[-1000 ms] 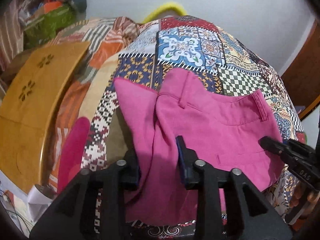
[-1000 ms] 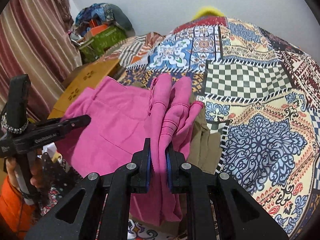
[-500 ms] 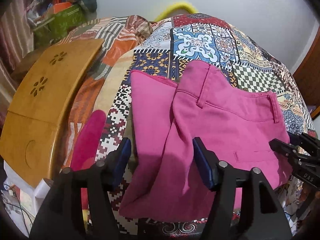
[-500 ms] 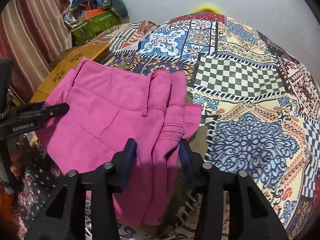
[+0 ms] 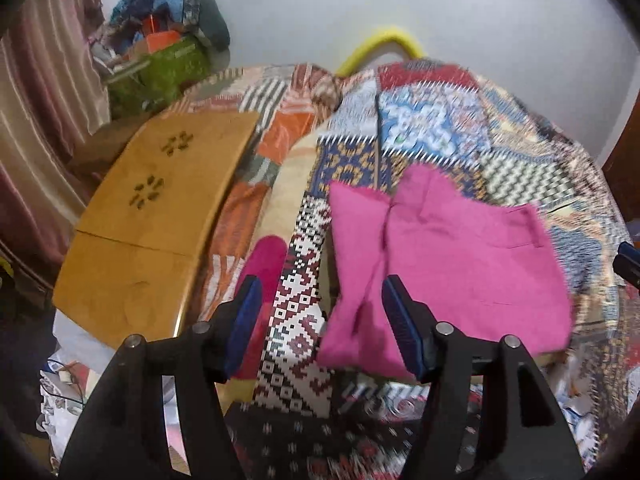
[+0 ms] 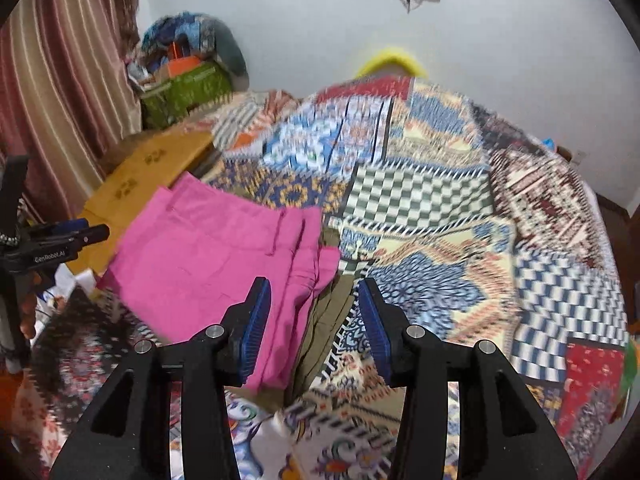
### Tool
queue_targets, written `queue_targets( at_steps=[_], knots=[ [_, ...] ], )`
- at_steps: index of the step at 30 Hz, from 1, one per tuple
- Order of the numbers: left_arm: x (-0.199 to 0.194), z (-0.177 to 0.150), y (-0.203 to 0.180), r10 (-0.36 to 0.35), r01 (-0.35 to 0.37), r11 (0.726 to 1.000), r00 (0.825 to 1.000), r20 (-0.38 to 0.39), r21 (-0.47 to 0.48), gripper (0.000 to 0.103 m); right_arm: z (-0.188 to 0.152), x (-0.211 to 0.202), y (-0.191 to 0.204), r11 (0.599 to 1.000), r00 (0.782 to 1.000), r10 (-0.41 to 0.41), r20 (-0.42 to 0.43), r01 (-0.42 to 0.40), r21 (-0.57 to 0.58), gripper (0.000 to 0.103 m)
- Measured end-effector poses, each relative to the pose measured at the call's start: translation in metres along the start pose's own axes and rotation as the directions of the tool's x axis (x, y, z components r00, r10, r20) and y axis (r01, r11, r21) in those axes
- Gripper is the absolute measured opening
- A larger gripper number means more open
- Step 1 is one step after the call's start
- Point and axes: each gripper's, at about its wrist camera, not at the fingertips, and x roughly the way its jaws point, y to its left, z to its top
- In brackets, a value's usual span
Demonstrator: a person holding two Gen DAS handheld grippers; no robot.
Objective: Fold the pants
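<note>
The folded pink pants (image 5: 448, 264) lie flat on the patchwork bedspread (image 5: 432, 132) near its front edge. My left gripper (image 5: 320, 286) hovers open above and in front of the pants' left edge, its pads apart from the cloth. In the right wrist view the pants (image 6: 208, 264) lie left of centre, with the waistband layers stacked at their right side. My right gripper (image 6: 312, 284) is open above that right edge, nothing pressed between its blue pads. The left gripper (image 6: 68, 236) also shows at the far left there.
An olive garment (image 6: 324, 320) sticks out from under the pants' right edge. A wooden board (image 5: 160, 208) leans beside the bed on the left, with a pink slipper-like thing (image 5: 264, 264) next to it. A green bag (image 5: 168, 68) and a striped curtain (image 6: 60, 80) stand behind.
Both grippers let go of the pink pants, opened and drew up and back. The pants, lifted and bunched a second ago, now lie flat on the bedspread.
</note>
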Motion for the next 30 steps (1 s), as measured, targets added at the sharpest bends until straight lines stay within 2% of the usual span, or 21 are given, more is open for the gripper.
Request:
queue_targets(
  at_steps=[4,8,14,17,21,24,26,27,30],
  knots=[
    [-0.067,-0.006,-0.017,-0.028,0.026,0.999,0.994,0.106,0.025,0.063,0.005,-0.056,0.012,1.000,0.995,0.020,0.101,-0.019,-0.012,0.042],
    [-0.132,-0.014,-0.039,-0.080,0.073,0.996,0.976,0.205,0.046,0.063,0.004,-0.116,0.027,0.999,0.979,0.030,0.202,-0.021,-0.046,0.042],
    [-0.253,-0.043,-0.070,-0.168,0.141,0.985,0.911,0.377,0.098,0.063,-0.008,-0.205,0.048,0.994,0.940,0.084,0.330,-0.056,-0.091,0.042],
    [-0.318,-0.067,-0.083,-0.206,0.165,0.978,0.859,0.469,0.128,0.063,-0.023,-0.254,0.060,0.991,0.909,0.108,0.403,-0.065,-0.120,0.042],
    [-0.383,-0.097,-0.089,-0.242,0.209,0.970,0.799,0.551,0.124,0.063,-0.043,-0.306,0.069,0.984,0.862,0.160,0.480,-0.104,-0.142,0.042],
    [-0.415,-0.116,-0.092,-0.250,0.220,0.968,0.769,0.589,0.123,0.064,-0.060,-0.334,0.074,0.980,0.826,0.189,0.532,-0.129,-0.148,0.042],
    [-0.435,-0.132,-0.096,-0.273,0.241,0.961,0.745,0.609,0.136,0.064,-0.070,-0.343,0.074,0.978,0.809,0.205,0.551,-0.149,-0.146,0.047],
    [-0.446,-0.142,-0.099,-0.264,0.229,0.964,0.732,0.628,0.137,0.064,-0.077,-0.347,0.075,0.977,0.798,0.213,0.564,-0.158,-0.146,0.047],
    [-0.463,-0.164,-0.105,-0.238,0.197,0.971,0.712,0.660,0.137,0.071,-0.091,-0.353,0.080,0.978,0.786,0.208,0.582,-0.154,-0.141,0.049]
  ],
)
